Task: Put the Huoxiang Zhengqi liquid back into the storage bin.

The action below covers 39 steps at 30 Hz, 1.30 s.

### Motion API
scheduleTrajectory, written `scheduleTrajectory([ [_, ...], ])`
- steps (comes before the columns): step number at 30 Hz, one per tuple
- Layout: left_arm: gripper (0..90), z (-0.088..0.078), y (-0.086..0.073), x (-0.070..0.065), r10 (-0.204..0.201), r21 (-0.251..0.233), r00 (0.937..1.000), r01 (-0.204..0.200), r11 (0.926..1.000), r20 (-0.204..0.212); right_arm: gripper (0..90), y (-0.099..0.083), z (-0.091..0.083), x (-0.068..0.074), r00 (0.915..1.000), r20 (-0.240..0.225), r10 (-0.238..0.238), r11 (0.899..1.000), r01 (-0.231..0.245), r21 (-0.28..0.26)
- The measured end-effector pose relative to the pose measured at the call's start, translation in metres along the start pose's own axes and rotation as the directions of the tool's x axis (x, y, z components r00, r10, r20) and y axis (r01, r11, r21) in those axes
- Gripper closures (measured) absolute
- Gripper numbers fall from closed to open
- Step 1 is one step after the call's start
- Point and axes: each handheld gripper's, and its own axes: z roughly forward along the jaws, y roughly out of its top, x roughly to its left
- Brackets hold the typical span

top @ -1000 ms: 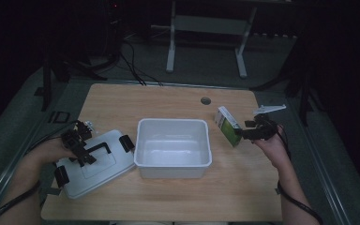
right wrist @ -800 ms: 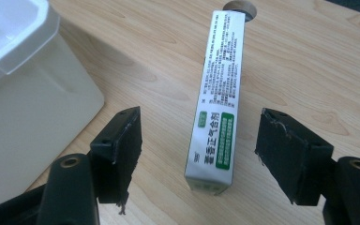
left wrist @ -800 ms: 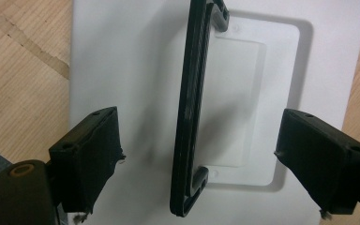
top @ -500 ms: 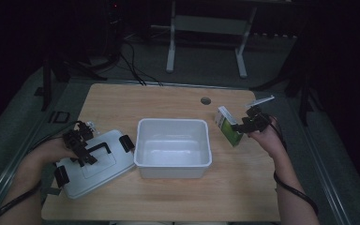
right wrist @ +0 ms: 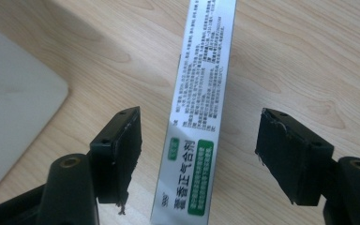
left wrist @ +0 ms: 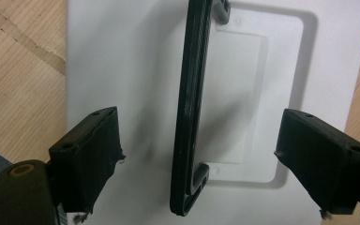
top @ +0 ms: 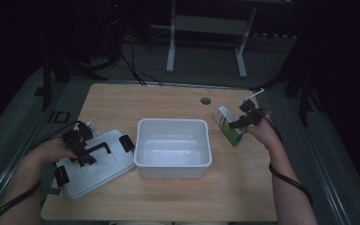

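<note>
An empty white tub (top: 173, 147) stands mid-table. To its left lies its white lid (top: 98, 166) with a black handle (top: 99, 147) and black clips. My left gripper (top: 81, 151) hovers over that lid, open; in the left gripper view its jaws (left wrist: 199, 140) straddle the handle (left wrist: 192, 108) without touching it, above the lid (left wrist: 122, 56). A green and silver carton (top: 228, 125) stands right of the tub. My right gripper (top: 240, 123) is open around it; in the right gripper view the carton (right wrist: 201, 117) sits between the fingertips (right wrist: 200, 136) with gaps on both sides.
The wooden table (top: 168, 101) has a round cable hole (top: 206, 100) near its back edge. Metal stand legs (top: 171, 42) and cables lie on the dark floor beyond. A corner of the tub (right wrist: 14, 93) is close on the left in the right gripper view.
My right gripper has slid left across the table, up to the carton. The carton, tub, lid and left gripper have stayed where they were.
</note>
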Motion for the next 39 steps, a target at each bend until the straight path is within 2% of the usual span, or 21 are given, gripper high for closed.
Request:
scheduleTrajectory([
  [11, 14.2, 0.0, -0.001, 0.002, -0.003, -0.001, 0.9999, 0.003, 1.0, -0.011, 36.8, 0.016, 0.011, 0.0, 0.9995, 0.005, -0.032, 0.993, 0.031, 0.113],
  [17, 14.2, -0.001, 0.001, 0.001, 0.002, 0.004, 1.0, -0.002, 1.0, -0.007, 43.7, 0.025, 0.018, 0.003, 0.9988, 0.007, -0.049, 0.984, 0.047, 0.173],
  [25, 14.2, 0.002, 0.001, 0.001, 0.005, 0.015, 1.0, -0.005, 0.9999, -0.002, 46.5, 0.034, 0.025, 0.007, 0.9979, 0.005, -0.064, 0.969, 0.061, 0.24],
  [28, 14.2, 0.002, 0.0, 0.002, 0.003, 0.019, 1.0, -0.003, 0.9998, 0.0, 47.9, 0.037, 0.026, 0.007, 0.9988, -0.004, -0.05, 0.967, 0.049, 0.25],
  [33, 14.1, 0.001, 0.001, 0.001, 0.005, 0.016, 1.0, -0.005, 0.9999, -0.001, 47.9, 0.04, 0.032, 0.007, 0.9991, -0.008, -0.041, 0.951, 0.042, 0.307],
  [39, 14.2, 0.002, 0.002, 0.001, 0.009, 0.018, 1.0, -0.009, 0.9998, 0.002, 49.1, 0.041, 0.037, 0.006, 0.9997, -0.009, -0.024, 0.947, 0.026, 0.321],
])
